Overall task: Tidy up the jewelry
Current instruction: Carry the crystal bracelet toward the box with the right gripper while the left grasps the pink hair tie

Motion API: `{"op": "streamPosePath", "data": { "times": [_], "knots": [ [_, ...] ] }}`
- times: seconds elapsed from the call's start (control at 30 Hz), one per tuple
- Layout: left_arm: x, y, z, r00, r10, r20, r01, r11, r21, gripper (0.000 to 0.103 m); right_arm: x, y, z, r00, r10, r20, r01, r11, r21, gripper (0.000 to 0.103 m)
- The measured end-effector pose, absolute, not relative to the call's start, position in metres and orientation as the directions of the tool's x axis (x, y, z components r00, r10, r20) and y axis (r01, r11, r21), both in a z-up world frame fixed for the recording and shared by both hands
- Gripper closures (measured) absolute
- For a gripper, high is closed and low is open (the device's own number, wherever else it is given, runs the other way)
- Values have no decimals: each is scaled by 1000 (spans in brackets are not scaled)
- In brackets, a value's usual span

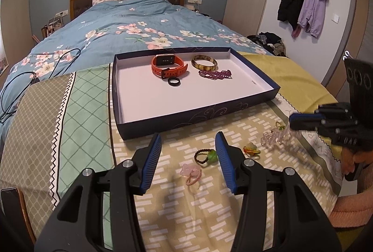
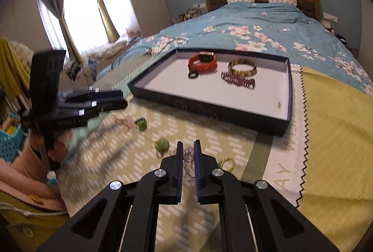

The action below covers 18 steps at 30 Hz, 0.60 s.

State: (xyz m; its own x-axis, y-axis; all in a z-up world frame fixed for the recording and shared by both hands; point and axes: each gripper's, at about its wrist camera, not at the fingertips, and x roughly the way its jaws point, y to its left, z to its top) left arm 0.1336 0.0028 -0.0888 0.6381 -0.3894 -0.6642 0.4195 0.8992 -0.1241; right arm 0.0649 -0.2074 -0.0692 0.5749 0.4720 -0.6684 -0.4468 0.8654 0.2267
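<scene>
A dark blue tray [image 1: 254,70] with a white floor lies on the bed and holds an orange watch [image 1: 168,65], an amber bangle [image 1: 204,62], a purple bead bracelet [image 1: 215,73] and a black ring [image 1: 174,82]. My left gripper [image 1: 188,145] is open over the bedspread, above a dark bead tie with a green charm [image 1: 206,156] and a pink hair tie [image 1: 191,173]. My right gripper [image 2: 188,154] is shut on a clear plastic hair claw [image 2: 188,160], which also shows in the left wrist view [image 1: 276,138]. An orange-yellow hair tie [image 1: 251,149] lies beside it.
The tray [image 2: 285,98] sits at the foot of a bed with a blue floral quilt [image 1: 130,28]. A yellow cloth [image 2: 333,135] lies to its right. A gold-green tie [image 2: 227,162] and a green tie [image 2: 161,145] lie near the right gripper. Black cables [image 1: 14,93] lie far left.
</scene>
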Motion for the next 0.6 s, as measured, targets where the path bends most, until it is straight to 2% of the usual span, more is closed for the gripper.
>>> {"op": "streamPosePath", "data": {
  "times": [0.6],
  "knots": [
    [117,-9,-99,599,-402,-693,492,867,-78,56,70,-205,-51,600,525,-603,-459,844,278,96]
  ]
}}
